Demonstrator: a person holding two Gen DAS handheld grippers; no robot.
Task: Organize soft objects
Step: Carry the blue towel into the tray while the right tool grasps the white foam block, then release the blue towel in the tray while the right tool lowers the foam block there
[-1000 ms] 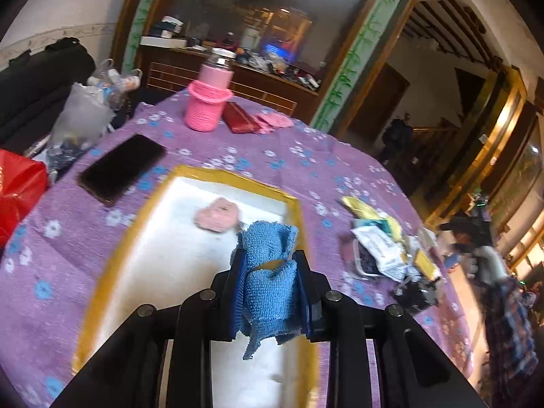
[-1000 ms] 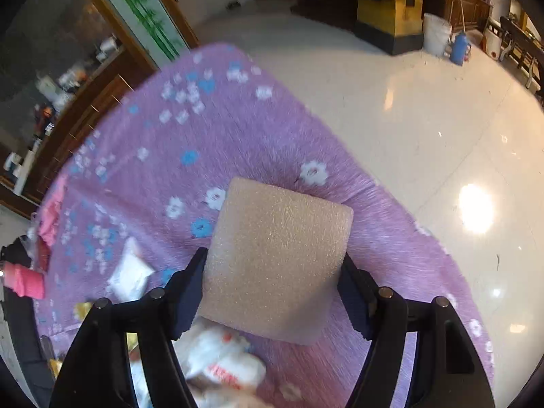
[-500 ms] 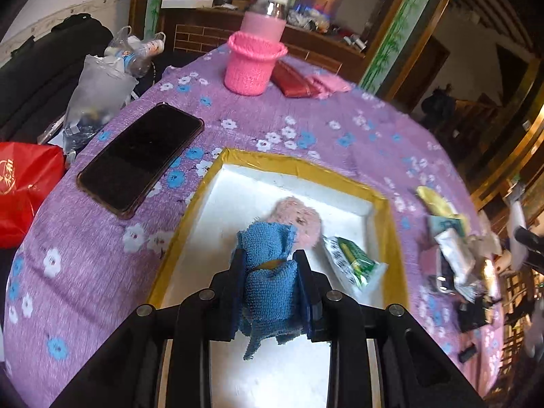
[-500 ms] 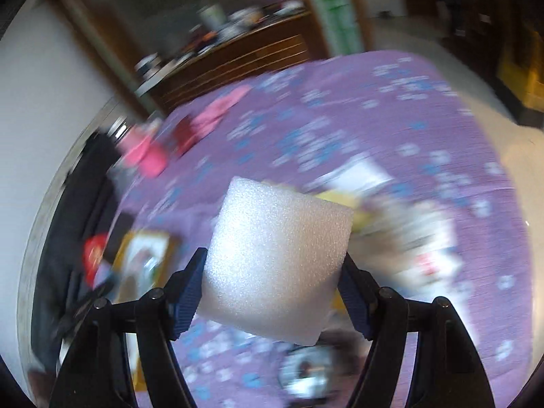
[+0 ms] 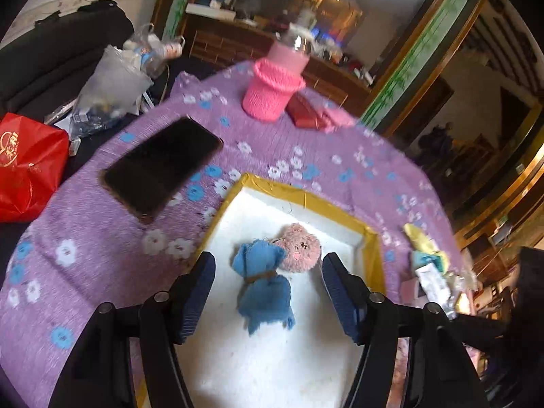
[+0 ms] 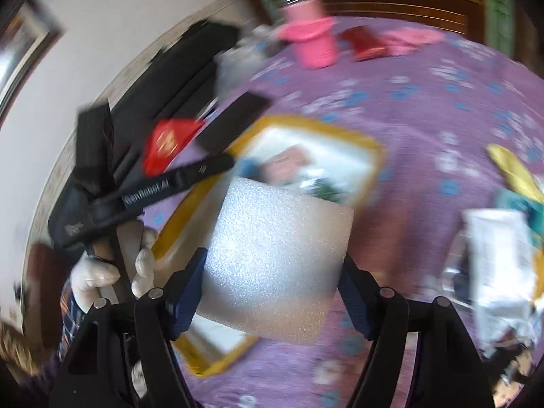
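Observation:
A blue cloth bundle [image 5: 263, 284] tied with a brown band lies in the white tray with a yellow rim [image 5: 306, 200], touching a pink plush toy [image 5: 301, 246]. My left gripper [image 5: 268, 292] stands over the tray, its jaws opening wide on either side of the cloth with the pads clear of it. In the right wrist view my right gripper [image 6: 272, 275] is shut on a white foam block [image 6: 275, 255] above the purple tablecloth, just in front of the same tray [image 6: 370, 146]. The left gripper's body [image 6: 149, 190] and a gloved hand [image 6: 102, 273] show at the left there.
On the flowered purple cloth lie a black phone [image 5: 163, 166], a pink knitted cup sleeve with a bottle [image 5: 275, 90], and a red wallet [image 5: 302, 114]. A red bag [image 5: 23, 166] sits off the left edge. Loose packets [image 5: 428, 268] pile up to the tray's right.
The left gripper's jaws have spread and let the blue cloth drop into the tray beside the pink toy. The right gripper has swung round with the foam block to face the tray.

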